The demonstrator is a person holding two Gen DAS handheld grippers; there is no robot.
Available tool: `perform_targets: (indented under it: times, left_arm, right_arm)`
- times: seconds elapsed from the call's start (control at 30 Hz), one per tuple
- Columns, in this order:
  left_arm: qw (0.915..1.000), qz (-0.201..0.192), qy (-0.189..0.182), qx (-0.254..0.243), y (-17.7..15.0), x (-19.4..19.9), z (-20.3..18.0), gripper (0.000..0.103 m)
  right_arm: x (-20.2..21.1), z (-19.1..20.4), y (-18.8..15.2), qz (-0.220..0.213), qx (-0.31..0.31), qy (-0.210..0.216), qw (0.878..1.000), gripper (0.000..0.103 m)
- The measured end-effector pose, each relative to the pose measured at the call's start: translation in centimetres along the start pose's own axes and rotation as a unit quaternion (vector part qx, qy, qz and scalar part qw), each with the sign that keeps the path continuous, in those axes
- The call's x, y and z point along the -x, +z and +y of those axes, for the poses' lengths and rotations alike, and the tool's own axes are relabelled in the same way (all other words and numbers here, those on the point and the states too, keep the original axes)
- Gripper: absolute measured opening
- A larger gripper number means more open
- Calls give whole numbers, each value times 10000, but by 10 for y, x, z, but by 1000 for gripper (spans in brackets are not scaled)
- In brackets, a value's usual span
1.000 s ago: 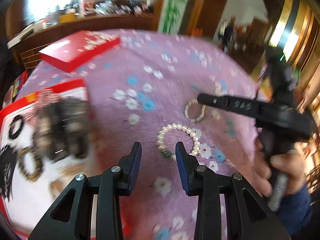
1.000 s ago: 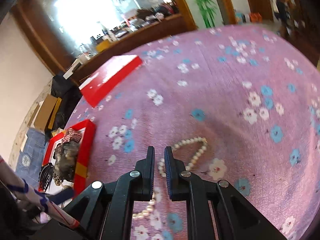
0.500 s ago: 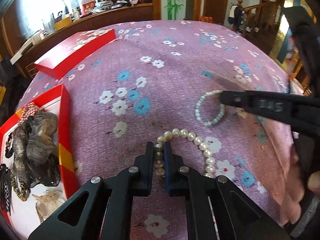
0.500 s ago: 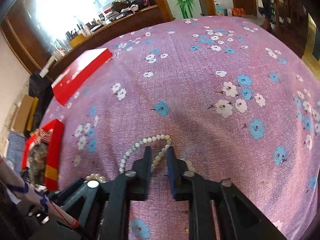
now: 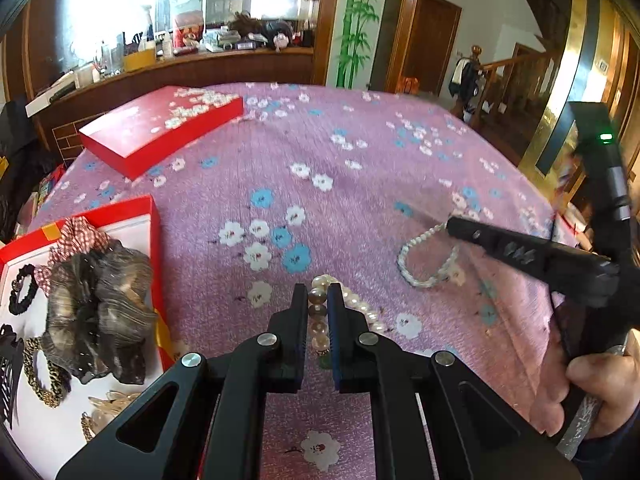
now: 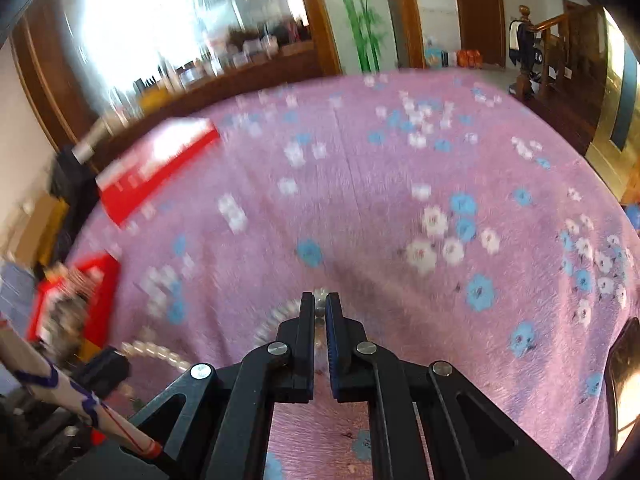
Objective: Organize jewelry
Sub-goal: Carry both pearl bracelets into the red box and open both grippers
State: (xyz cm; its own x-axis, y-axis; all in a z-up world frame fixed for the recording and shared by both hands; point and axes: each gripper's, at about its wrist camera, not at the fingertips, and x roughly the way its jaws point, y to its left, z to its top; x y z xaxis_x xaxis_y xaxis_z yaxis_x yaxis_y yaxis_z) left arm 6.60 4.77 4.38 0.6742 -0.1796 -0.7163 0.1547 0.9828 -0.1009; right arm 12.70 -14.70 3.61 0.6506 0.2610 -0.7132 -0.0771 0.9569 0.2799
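Note:
My left gripper (image 5: 318, 294) is shut on a bracelet of large pearls (image 5: 317, 312), which trails to the right over the purple flowered cloth (image 5: 320, 184). My right gripper (image 6: 319, 304) is shut on a smaller bracelet of fine white beads (image 6: 280, 314); in the left wrist view that bracelet (image 5: 424, 258) hangs from the right gripper's tip (image 5: 450, 224). An open red jewelry box (image 5: 154, 240) with a white lining lies at the left, holding scrunchies (image 5: 96, 300), a black hair tie and a gold chain.
The red box lid (image 5: 160, 132) lies at the far left of the cloth. A wooden counter with clutter stands behind the table. The table's right edge drops toward a staircase and doorway. A hand (image 5: 592, 392) holds the right gripper's handle.
Both grippers closed on their bracelets. The left one moved in over the large pearls and shut; the right one shut on the fine bead bracelet and is lifting it.

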Motion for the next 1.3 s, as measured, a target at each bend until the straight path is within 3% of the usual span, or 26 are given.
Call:
perform_targets:
  times: [0.13, 0.27, 0.5, 0.73, 0.9, 1.07, 1.3]
  left_arm:
    - [9998, -196, 1, 15, 3, 10, 0, 9]
    - [9996, -278, -1, 63, 5, 13, 2, 9]
    - [9989, -432, 66, 190, 8, 26, 9, 9]
    - [9967, -690, 114, 412, -3, 70, 24, 9]
    - [9951, -838, 201, 480, -13, 103, 39, 9]
    - [9920, -1046, 328, 631, -27, 138, 63, 9]
    - [9887, -1028, 572, 924, -54, 160, 114, 9]
  right_arm:
    - [24, 5, 3, -548, -54, 367, 9978, 5]
    - [30, 15, 2, -736, 25, 502, 9960, 5]
    - [32, 33, -1, -703, 192, 690, 9950, 5]
    - [49, 67, -13, -774, 571, 914, 9912, 5]
    - [62, 102, -28, -629, 805, 1330, 9858, 6]
    - [77, 141, -47, -545, 1161, 1640, 9781, 6]
    - [80, 191, -79, -182, 1557, 2056, 9660, 6]
